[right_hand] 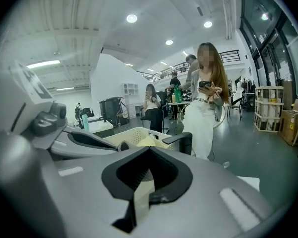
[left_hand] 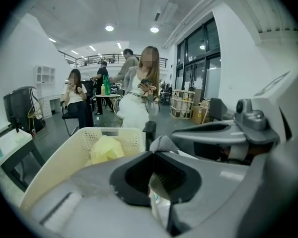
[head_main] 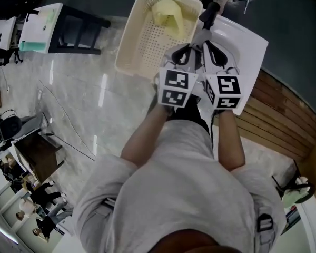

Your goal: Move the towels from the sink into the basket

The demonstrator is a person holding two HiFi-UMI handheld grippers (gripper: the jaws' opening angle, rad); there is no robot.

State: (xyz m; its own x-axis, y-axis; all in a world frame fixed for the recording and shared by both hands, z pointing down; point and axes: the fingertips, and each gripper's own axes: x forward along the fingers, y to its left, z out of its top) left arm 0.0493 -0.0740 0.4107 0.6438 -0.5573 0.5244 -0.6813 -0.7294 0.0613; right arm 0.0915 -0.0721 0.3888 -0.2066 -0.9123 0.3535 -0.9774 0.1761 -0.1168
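Note:
Both grippers are held side by side over the near edge of the white sink (head_main: 250, 46), next to the cream basket (head_main: 142, 41). A yellow towel (head_main: 167, 12) lies at the basket's far end and shows as a yellow towel (left_hand: 105, 148) in the left gripper view. My left gripper (left_hand: 156, 185) is shut on a fold of pale cloth, with a grey towel tip (left_hand: 162, 144) sticking up beyond its jaws. My right gripper (right_hand: 141, 182) is shut on a cream strip of towel. In the head view the left gripper (head_main: 183, 56) and right gripper (head_main: 216, 56) almost touch. The sink's inside is hidden.
A black faucet (head_main: 209, 12) rises at the sink's far side. A dark stool (head_main: 76, 28) and a white table stand to the left on the marble floor. Wooden slats (head_main: 279, 115) lie at the right. A person in white (left_hand: 136, 100) stands beyond the basket.

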